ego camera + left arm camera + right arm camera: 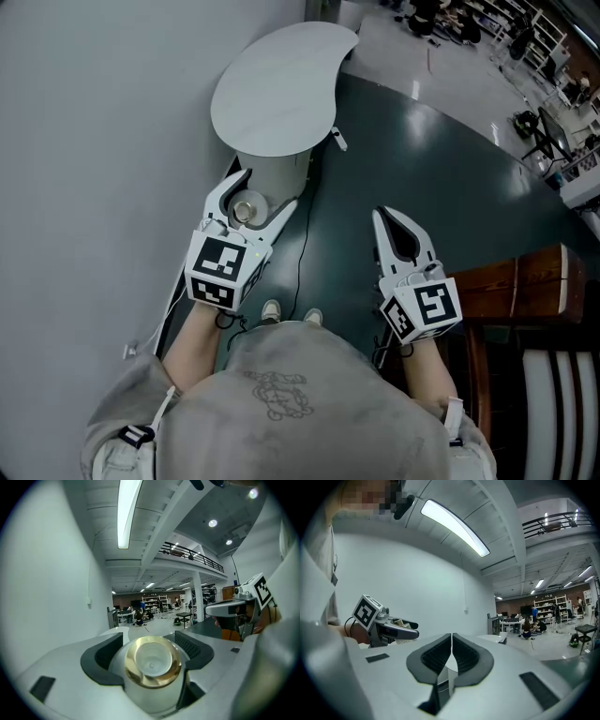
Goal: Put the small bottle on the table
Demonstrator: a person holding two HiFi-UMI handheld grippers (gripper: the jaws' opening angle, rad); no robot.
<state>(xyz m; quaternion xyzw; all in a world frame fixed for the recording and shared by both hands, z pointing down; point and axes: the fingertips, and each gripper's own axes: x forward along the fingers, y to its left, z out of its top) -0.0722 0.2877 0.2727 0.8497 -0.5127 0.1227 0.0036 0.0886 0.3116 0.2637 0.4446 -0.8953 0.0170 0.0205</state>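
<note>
The left tool [267, 192] is gripping the small bottle [246, 211] left of centre, below the white worktop [281, 84] at upper centre. The right tool [384, 217] is hanging closed and empty. A crooked release risks tipping the bottle.

small bottle [152, 660]: a glossy gold, metal-looking collar is seen round a smooth, pale plastic top.
left gripper [147, 644], right gripper [451, 641]: matt white plastic shells; the pads [436, 656] are black and ribbed (rubbery in look).
table [281, 89]: a smooth, matt white top.
floor [422, 169]: dark green, smooth, with a dull sheen.
sweater [300, 403]: soft grey cloth, matt.
cabinet [525, 281]: brown wood, lacquered.
</note>
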